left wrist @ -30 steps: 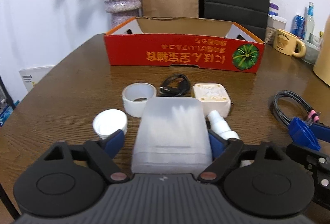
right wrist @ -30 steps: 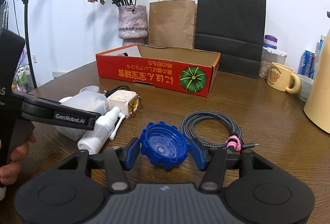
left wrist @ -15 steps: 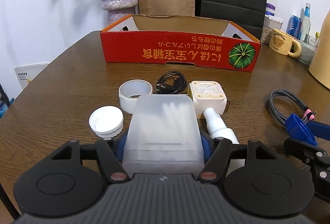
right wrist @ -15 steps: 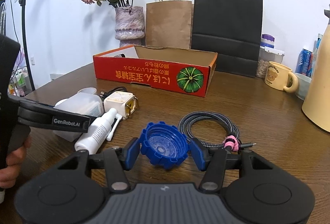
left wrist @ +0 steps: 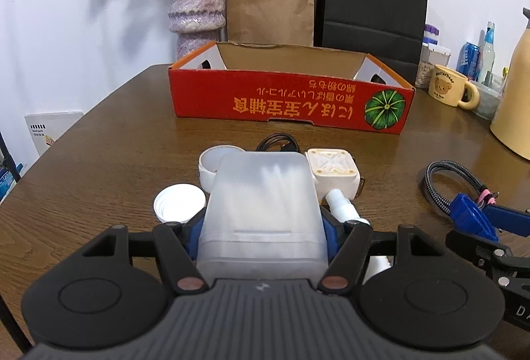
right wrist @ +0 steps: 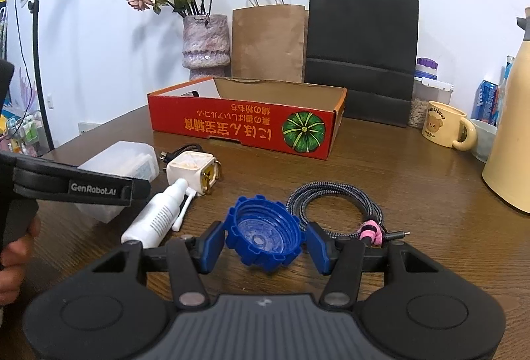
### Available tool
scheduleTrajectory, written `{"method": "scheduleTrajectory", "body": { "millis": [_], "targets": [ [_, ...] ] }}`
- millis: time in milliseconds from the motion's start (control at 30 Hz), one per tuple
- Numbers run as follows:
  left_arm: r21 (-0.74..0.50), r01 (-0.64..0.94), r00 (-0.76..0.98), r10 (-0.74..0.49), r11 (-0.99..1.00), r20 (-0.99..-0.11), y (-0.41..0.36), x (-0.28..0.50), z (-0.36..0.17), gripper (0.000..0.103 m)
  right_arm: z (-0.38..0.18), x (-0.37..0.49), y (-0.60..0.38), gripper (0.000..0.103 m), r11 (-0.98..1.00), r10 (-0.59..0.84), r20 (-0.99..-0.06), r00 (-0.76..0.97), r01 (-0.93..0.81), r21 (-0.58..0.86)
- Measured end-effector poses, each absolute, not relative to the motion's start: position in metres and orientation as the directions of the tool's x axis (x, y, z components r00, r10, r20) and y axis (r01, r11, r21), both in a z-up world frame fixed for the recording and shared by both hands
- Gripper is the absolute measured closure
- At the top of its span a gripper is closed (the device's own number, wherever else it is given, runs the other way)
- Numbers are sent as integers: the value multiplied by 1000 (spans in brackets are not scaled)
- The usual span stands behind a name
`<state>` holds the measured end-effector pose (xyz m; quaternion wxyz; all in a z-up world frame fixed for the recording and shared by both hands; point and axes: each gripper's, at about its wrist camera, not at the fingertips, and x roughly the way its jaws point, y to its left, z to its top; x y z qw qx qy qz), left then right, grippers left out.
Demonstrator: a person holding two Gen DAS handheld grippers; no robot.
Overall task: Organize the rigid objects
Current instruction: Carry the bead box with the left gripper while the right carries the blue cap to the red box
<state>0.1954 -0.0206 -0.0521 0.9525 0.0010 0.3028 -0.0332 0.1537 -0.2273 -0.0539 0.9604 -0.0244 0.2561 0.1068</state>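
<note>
While the frosted plastic case (left wrist: 261, 207) is clamped between the pads of the left gripper (left wrist: 261, 227), whose jaws have just been closing, a blue cap (right wrist: 264, 235) is gripped in the right gripper (right wrist: 264, 247), both in front of the red box (left wrist: 288, 101). The pick-up step is judged done; next, a lift and carry over the box's near wall is called for, past the charger (left wrist: 333, 173) and tape roll (left wrist: 210, 166) lying before it.

A frosted plastic box (left wrist: 263, 211) of cotton swabs sits clamped between the left tongs (left wrist: 261, 229), at the picture's six o'clock. A blue ribbed cap (right wrist: 263, 235) is gripped, open side up, in the right tongs (right wrist: 264, 245). The red cardboard tray (left wrist: 288, 101) lies open at twelve o'clock.
</note>
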Motion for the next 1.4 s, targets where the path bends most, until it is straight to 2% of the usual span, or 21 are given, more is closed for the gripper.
{"method": "scheduleTrajectory", "body": {
  "millis": [833, 1400],
  "targets": [
    [-24, 68, 862, -70, 997, -502, -12, 190, -10, 37, -11, 165, -217, 50, 976, 194, -403, 894, -216, -9],
    [-12, 51, 892, -50, 999, -449, -17, 218, 19, 37, 18, 201, -213, 50, 976, 199, -354, 914, -216, -8]
  ]
}}
